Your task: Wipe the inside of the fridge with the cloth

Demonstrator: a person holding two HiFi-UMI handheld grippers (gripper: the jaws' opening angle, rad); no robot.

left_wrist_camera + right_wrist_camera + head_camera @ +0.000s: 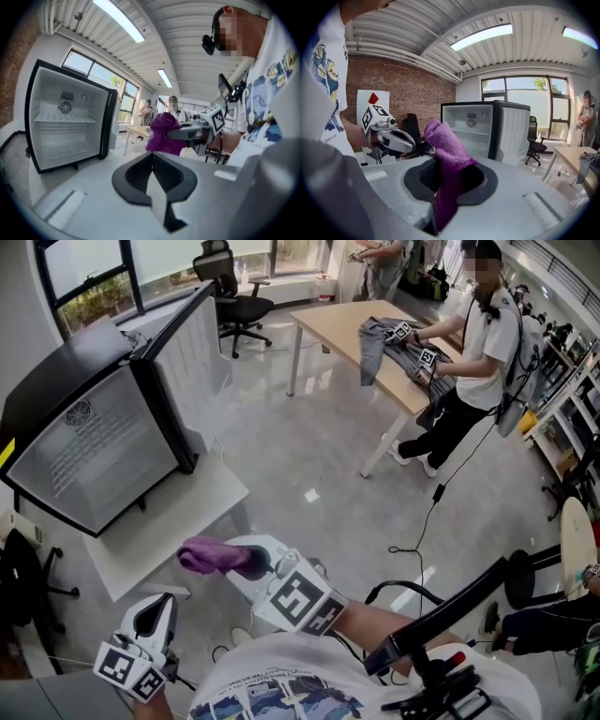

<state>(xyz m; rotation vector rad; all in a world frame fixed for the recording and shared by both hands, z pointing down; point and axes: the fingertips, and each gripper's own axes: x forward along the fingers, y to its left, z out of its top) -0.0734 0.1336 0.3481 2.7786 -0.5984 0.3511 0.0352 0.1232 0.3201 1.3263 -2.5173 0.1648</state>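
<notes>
**Head view:** R gripper [246, 562] is clamped on the purple cloth [208, 555]. The cloth bunches out ahead of the jaws and points toward the mini fridge [98, 442], so soft fabric should reach the walls before any hard part does. L gripper [153, 618] sits low and close to the body with nothing in it, prob. kept out of the way. The fridge stands on a low white stand [192, 512] with its door [202, 343] swung wide, so the inside faces the person. The cloth is well apart from the fridge and hasn't entered it, so I'd say wiping hasn't begun. Open floor lies between them w/ nothing blocking. A cable [424, 521] trails on the floor off to the right, clear of the route. Further back, another person [473, 338] handles a grey garment [375, 338] at a wooden table [342, 320], and an office chair [230, 287] stands by the windows.

**L gripper view:** The jaws are pressed together and hold nothing. Beyond them the fridge interior is bare, with one shelf [65, 119] across it and a fan vent [65, 107] on the back wall. The shelf splits the space, so upper and lower parts likely need separate passes.

**R gripper view:** The jaws pinch the cloth at its middle and a fat fold stands up past the tips. The fridge is straight ahead. Its door edge on the right is the main thing to steer around.
</notes>
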